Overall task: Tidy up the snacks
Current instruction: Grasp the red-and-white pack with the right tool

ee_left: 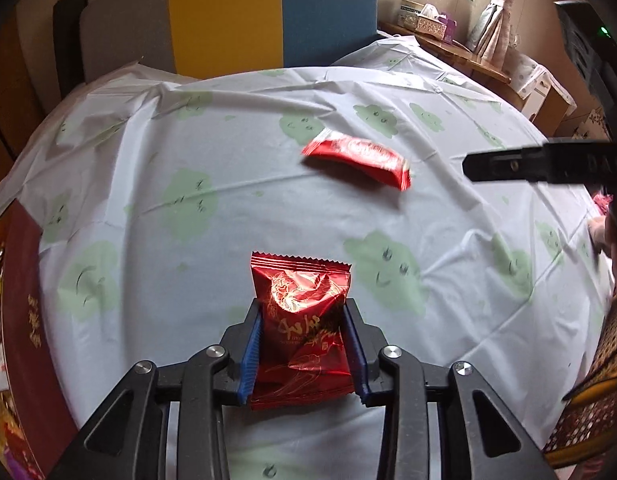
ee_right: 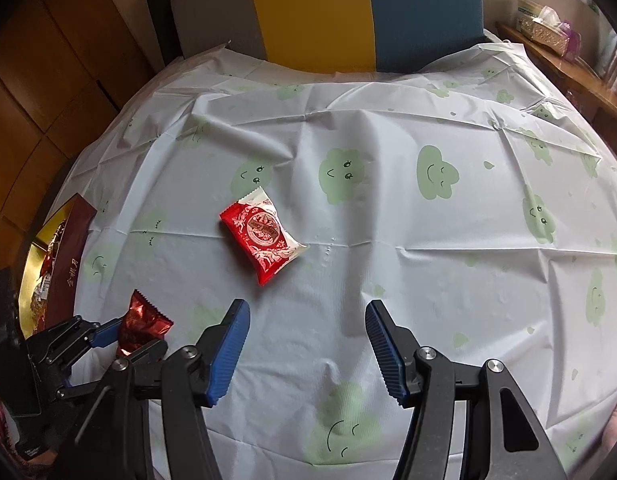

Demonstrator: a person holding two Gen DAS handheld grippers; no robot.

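Note:
A shiny dark red foil snack packet (ee_left: 302, 328) stands between the blue pads of my left gripper (ee_left: 304, 320), which is shut on its two sides. The right wrist view shows that packet (ee_right: 142, 322) poking up out of the left gripper (ee_right: 128, 334) at the lower left. A second packet (ee_right: 264, 236), red with white ends, lies flat on the cloud-print tablecloth (ee_right: 388, 200), ahead and left of my right gripper (ee_right: 308, 312). The right gripper is open and holds nothing. The flat packet (ee_left: 358, 158) also shows in the left wrist view, with a black right-gripper finger (ee_left: 548, 164) beside it.
A dark red gift box (ee_right: 68, 256) with snacks inside sits at the table's left edge. A grey, yellow and blue chair back (ee_right: 328, 12) rises behind the table. A woven basket (ee_left: 588, 400) stands at the right edge. A wooden shelf carries a tissue box (ee_right: 542, 24).

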